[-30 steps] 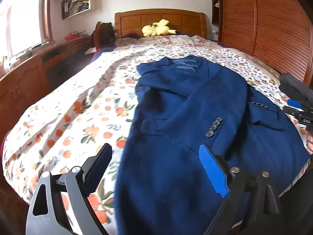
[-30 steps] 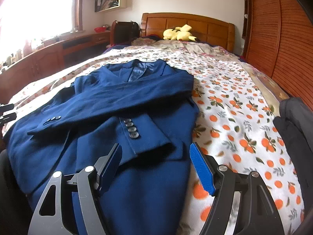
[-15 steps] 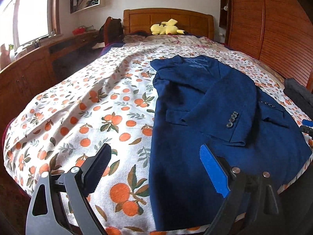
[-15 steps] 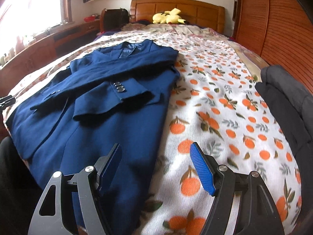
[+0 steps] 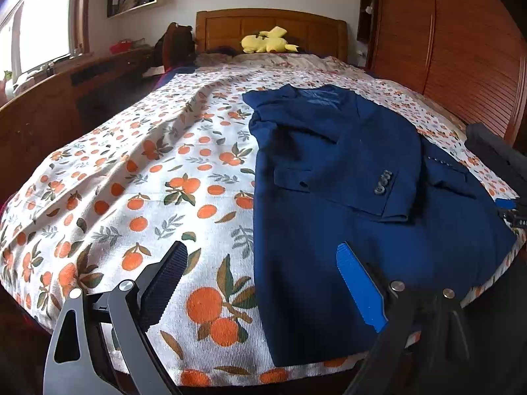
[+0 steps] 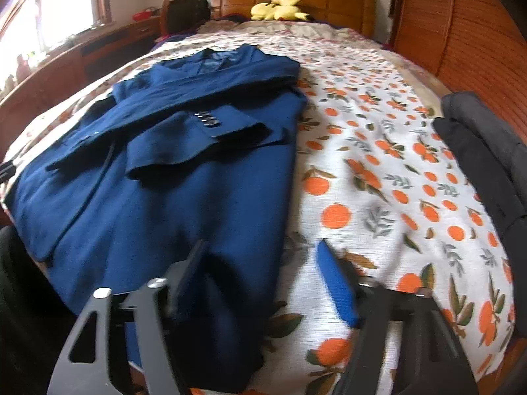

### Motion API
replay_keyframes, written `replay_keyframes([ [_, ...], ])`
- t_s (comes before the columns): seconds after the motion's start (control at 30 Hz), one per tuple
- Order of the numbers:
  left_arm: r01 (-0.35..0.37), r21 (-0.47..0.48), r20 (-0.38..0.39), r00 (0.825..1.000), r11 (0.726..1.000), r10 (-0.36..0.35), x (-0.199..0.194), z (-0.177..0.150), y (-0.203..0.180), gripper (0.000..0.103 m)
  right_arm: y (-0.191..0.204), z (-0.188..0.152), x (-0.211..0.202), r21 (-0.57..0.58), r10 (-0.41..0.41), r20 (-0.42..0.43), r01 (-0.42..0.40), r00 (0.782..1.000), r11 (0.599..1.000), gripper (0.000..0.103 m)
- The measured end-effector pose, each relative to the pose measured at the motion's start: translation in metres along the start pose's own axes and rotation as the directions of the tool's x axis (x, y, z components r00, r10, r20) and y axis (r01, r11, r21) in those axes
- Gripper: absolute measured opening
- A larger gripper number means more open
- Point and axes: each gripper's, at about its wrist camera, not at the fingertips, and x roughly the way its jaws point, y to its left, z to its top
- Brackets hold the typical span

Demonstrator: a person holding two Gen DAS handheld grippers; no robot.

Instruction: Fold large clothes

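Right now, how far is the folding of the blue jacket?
Done: the blue jacket lies flat on the bed, both sleeves folded across its front. In hand: nothing; the left gripper and right gripper are open, near its bottom hem. Left: folding the lower half up toward the collar.

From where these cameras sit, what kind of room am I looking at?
Most likely a bedroom in someone's home. A bed with an orange-print cover fills the view, a wooden headboard stands at its far end, and a yellow plush toy lies by it. A blue jacket is spread out on the bed.
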Motion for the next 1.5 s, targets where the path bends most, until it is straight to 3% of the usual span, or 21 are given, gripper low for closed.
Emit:
replay_keyframes([
  [0.07,0.009,0.005,-0.007,1.000,1.000,-0.009,0.001,-0.002,0.000,0.093,0.005,0.002,0.001,-0.003,0.036,-0.012,-0.036,0.999,0.999,0.029],
  [0.17,0.020,0.009,-0.020,1.000,1.000,-0.020,0.003,-0.006,0.000,0.093,0.014,0.006,-0.007,-0.016,0.042,0.013,-0.042,0.999,0.999,0.024],
  [0.33,0.059,0.004,-0.021,0.998,0.998,-0.059,-0.001,-0.014,0.003,0.091,0.023,0.011,-0.013,-0.025,0.052,0.027,-0.051,0.998,0.998,0.024],
  [0.47,0.085,-0.018,-0.052,0.995,0.996,-0.086,0.002,-0.022,0.005,0.064,0.023,0.009,-0.009,-0.021,0.045,0.015,-0.045,0.999,0.999,0.031],
  [0.63,0.088,-0.020,-0.050,0.995,0.996,-0.089,-0.002,-0.030,0.004,0.049,0.019,0.001,-0.003,-0.010,0.040,-0.003,-0.040,0.999,0.999,0.037],
  [0.7,0.110,-0.014,-0.060,0.992,0.994,-0.110,-0.004,-0.033,0.001,0.033,0.017,-0.001,-0.002,-0.007,0.040,-0.010,-0.040,0.999,0.999,0.038],
  [1.03,0.084,-0.016,-0.076,0.993,0.996,-0.085,-0.002,-0.035,-0.005,0.033,0.008,-0.009,0.002,-0.007,0.070,-0.043,-0.070,0.997,0.998,0.045],
  [1.07,0.082,-0.013,-0.078,0.993,0.997,-0.083,-0.002,-0.034,-0.007,0.032,0.008,-0.008,0.002,-0.016,0.076,-0.044,-0.076,0.996,0.997,0.037],
  [1.1,0.087,-0.007,-0.081,0.993,0.996,-0.087,-0.002,-0.032,-0.008,0.023,0.009,-0.008,0.002,-0.023,0.090,-0.043,-0.091,0.995,0.996,0.032],
  [1.17,0.092,-0.003,-0.081,0.992,0.996,-0.092,-0.004,-0.027,-0.011,0.010,0.010,-0.005,-0.002,-0.030,0.108,-0.025,-0.109,0.994,0.994,0.009],
  [1.2,0.102,-0.004,-0.078,0.992,0.995,-0.102,-0.006,-0.023,-0.013,0.006,0.008,-0.003,-0.004,-0.020,0.123,-0.018,-0.123,0.992,0.992,0.006],
  [1.37,0.149,-0.010,-0.005,0.989,0.989,-0.149,-0.030,0.005,-0.019,0.004,0.001,0.018,-0.029,0.028,0.206,0.104,-0.210,0.973,0.977,0.002],
  [1.5,0.212,-0.024,0.099,0.973,0.977,-0.209,-0.063,0.051,-0.020,0.004,0.003,0.049,-0.057,0.017,0.219,0.196,-0.227,0.956,0.974,0.002],
])
